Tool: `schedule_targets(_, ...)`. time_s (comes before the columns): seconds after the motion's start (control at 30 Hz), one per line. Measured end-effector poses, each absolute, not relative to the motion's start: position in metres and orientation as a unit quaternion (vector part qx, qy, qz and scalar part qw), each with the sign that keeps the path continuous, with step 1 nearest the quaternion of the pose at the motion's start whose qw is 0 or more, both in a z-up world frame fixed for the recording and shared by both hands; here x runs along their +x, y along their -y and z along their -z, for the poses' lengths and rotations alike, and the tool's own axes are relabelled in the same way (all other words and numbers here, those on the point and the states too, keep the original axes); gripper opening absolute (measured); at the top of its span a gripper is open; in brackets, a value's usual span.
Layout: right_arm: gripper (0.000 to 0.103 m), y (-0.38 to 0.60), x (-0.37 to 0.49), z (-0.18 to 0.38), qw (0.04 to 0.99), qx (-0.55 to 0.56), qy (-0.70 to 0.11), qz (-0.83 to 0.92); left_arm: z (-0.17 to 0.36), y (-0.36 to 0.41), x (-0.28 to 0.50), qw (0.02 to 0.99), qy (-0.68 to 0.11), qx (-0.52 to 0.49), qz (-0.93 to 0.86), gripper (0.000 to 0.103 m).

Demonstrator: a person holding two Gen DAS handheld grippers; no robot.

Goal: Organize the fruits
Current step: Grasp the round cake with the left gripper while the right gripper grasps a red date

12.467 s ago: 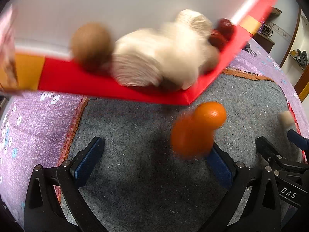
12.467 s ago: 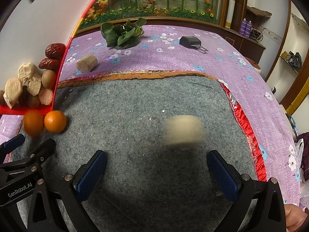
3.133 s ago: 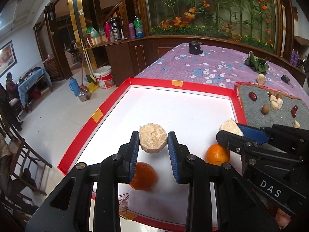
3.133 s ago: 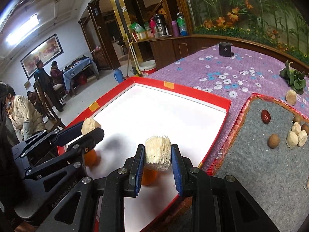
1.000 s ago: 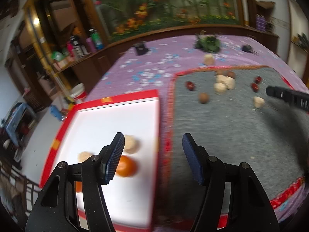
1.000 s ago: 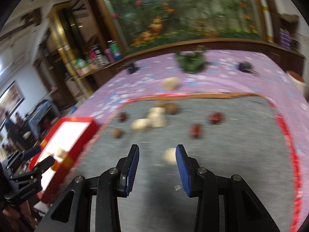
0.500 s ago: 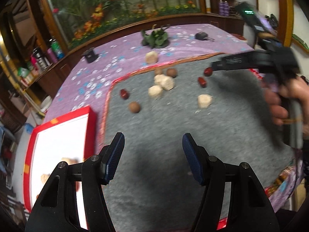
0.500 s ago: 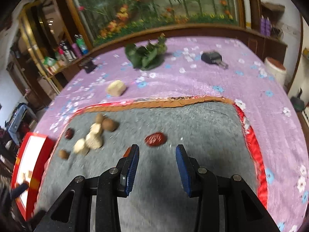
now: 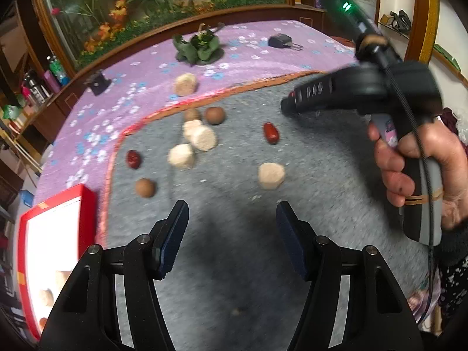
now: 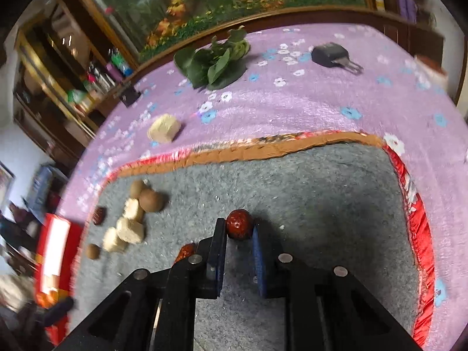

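Right gripper [image 10: 239,235] is closing on a red date [image 10: 239,224] at centre frame of the right wrist view, on the grey mat [image 10: 321,204]; the pads are narrowed to about the date's width, one on each side, apparently pinching it, though firm contact is hard to confirm. To do this step well, I judge the grip should sit across the date's middle, since the wrinkled, rounded skin may squirt out of flat pads; lifting straight up should avoid nudging the second date [image 10: 185,251] lying just left of the fingers. Left gripper [image 9: 232,234] is hanging over the mat at bottom centre of its view, spread wide, holding nothing and touching nothing. A pale chunk [image 9: 271,175] is lying just ahead of its right finger, with more chunks [image 9: 201,137], brown round fruits [image 9: 215,115] and dates [image 9: 270,133] scattered at mid-frame. The red tray [image 9: 58,201] is sitting at lower left of the left view, beside the mat, with a few pieces inside.
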State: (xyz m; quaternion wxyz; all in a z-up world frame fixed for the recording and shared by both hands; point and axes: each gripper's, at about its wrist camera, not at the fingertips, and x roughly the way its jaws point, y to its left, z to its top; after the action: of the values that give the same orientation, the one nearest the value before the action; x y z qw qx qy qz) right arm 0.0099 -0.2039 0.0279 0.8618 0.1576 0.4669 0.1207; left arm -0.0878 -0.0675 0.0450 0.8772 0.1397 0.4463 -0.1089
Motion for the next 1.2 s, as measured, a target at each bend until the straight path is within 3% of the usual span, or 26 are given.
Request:
schedule_targets(0.4, 0.017, 0.230, 0.006, -0.043, 0.856, 0.237, -0.440, -0.131, -0.024, 0.101, -0.056, 0.862, -0.470, 0.134, 0.137, 0.061)
schedule_targets(0.47, 0.017, 0.229, 0.006, -0.043, 0.854, 0.240, -0.441, -0.135, -0.019, 0.103, -0.053, 0.858, -0.476, 0.132, 0.138, 0.049)
schedule_targets(0.6, 0.017, 0.226, 0.005, -0.045, 0.857, 0.237, -0.435, -0.142, -0.016, 0.102, -0.048, 0.858, -0.478, 0.117, 0.149, 0.040)
schedule_targets(0.67, 0.017, 0.224, 0.005, -0.045, 0.858, 0.235, -0.434, -0.145, -0.016, 0.101, -0.047, 0.859, -0.477, 0.109, 0.153, 0.029)
schedule_targets(0.73, 0.017, 0.224, 0.005, -0.045, 0.859, 0.234, -0.431, -0.146, -0.016, 0.100, -0.046, 0.861, -0.473, 0.108, 0.152, 0.025)
schedule_targets(1.2, 0.017, 0.222, 0.000, -0.052, 0.879, 0.220, -0.395, -0.150, -0.051, 0.067, -0.091, 0.900, -0.410, 0.100, 0.110, 0.025)
